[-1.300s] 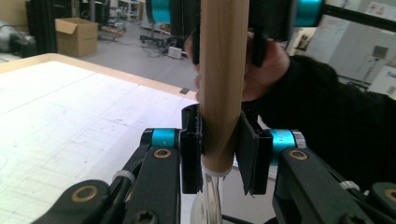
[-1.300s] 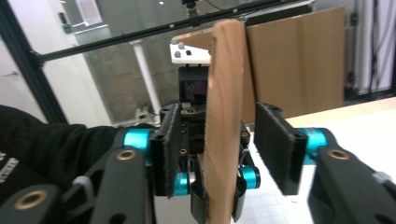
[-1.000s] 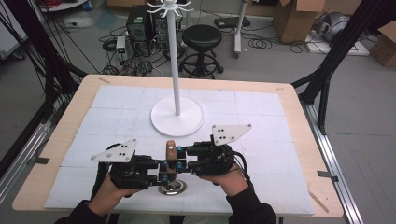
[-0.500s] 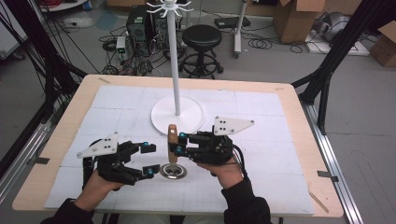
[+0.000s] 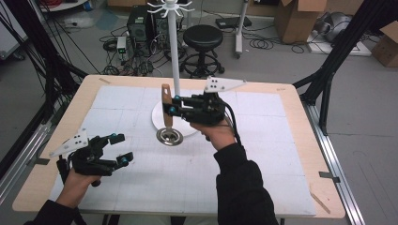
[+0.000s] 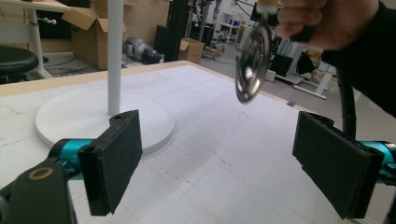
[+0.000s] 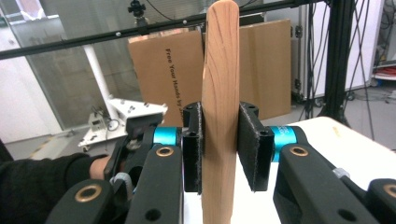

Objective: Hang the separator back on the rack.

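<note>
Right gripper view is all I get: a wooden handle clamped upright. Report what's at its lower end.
Observer: A round, dished metal head hangs below the wooden handle.
Operator: Tell me whether it's off the table.
Observer: Yes. In the left gripper view it hangs in the air above the white mat, near the stand base.
Operator: Give me the left gripper's state.
Observer: The left gripper is open and holds nothing, low over the mat's front left.

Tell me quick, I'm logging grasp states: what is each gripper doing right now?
Left gripper: open, holding nothing, low over the table.
Right gripper: closed on the wooden handle of the metal strainer, lifted near the white stand.
</note>
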`<state>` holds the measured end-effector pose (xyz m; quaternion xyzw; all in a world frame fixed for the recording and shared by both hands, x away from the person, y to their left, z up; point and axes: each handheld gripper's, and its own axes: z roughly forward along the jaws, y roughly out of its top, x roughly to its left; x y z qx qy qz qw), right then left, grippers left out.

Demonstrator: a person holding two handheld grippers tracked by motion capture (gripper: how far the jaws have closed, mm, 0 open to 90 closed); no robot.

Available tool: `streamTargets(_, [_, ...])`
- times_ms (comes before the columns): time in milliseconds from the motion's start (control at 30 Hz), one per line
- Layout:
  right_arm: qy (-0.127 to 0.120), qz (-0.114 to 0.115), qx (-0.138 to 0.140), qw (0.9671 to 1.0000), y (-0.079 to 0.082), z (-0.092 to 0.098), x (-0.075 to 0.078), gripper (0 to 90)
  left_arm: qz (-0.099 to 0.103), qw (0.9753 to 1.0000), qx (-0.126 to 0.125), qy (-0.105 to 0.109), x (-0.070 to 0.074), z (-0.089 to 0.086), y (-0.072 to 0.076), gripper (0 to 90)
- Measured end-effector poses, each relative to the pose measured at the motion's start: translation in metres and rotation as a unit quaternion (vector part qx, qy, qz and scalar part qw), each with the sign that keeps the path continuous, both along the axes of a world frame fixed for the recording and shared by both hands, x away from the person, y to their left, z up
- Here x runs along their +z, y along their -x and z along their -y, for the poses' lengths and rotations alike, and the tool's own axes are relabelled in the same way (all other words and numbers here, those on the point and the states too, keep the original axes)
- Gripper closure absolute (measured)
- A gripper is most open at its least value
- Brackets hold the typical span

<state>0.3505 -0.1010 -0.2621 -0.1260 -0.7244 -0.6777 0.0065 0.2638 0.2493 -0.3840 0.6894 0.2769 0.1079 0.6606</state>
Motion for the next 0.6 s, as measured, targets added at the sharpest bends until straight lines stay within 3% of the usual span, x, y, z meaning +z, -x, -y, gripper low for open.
streamTargets(100, [0.001, 0.006, -0.002, 1.0, -0.012, -0.006, 0.013, 72.9, 0.003, 0.9999, 0.012, -0.009, -0.002, -0.003, -0.003, 16.4])
streamTargets(600, [0.004, 0.024, -0.033, 0.9992, -0.069, -0.018, 0.073, 72.9, 0.002, 0.9994, 0.035, -0.001, -0.004, -0.026, -0.005, 17.4])
